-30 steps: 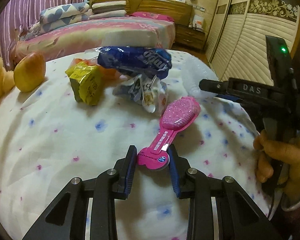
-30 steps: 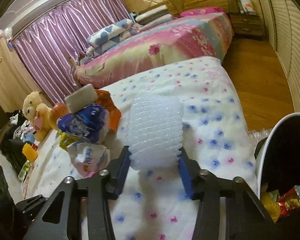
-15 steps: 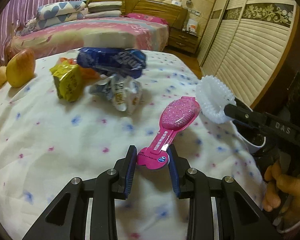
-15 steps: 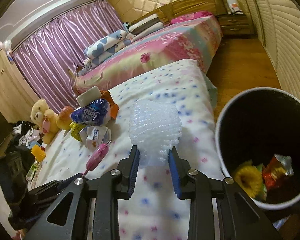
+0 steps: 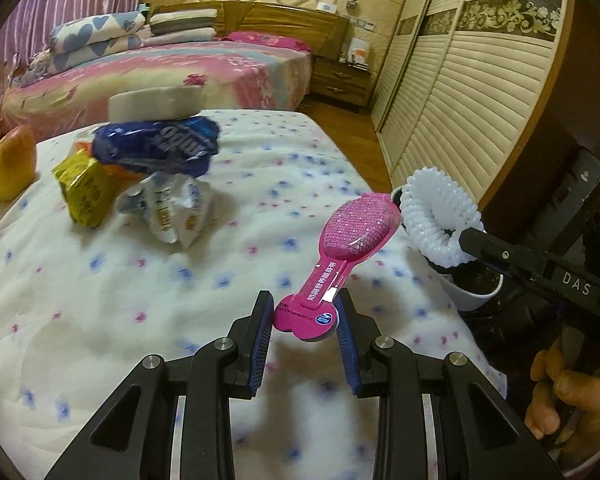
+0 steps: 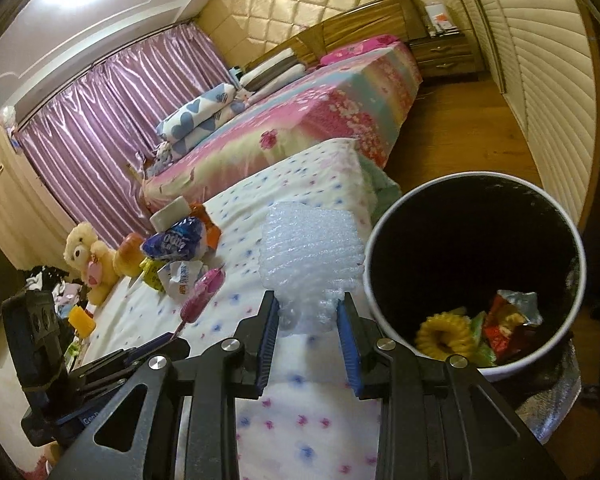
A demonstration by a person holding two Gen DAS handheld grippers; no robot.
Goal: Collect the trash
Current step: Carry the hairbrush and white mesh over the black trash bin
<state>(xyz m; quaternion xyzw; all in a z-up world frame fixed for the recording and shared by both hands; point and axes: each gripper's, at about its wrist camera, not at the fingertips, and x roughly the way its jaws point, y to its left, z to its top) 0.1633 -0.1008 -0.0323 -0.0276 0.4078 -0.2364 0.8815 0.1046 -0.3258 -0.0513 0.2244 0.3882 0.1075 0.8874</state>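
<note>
Since right gripper (image 6: 308, 312) pinches the soft, light white foam-net sleeve (image 6: 310, 256) low, it squashes easily; left gripper (image 5: 305, 320) clamps stiff pink plastic blister pack (image 5: 340, 252).

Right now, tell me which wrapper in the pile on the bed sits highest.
The dark blue crinkled plastic wrapper with white lettering: it sits above the yellow foil packet and white crumpled wrapper.

"DAS" stands in pale letters on the black gripper bar (image 5: 572, 290) at the right of the left wrist view. The blue packet (image 5: 156, 146), upper left, shows large white letters upside down, only partly legible. The pink package (image 5: 332, 260) carries small unreadable print.
</note>
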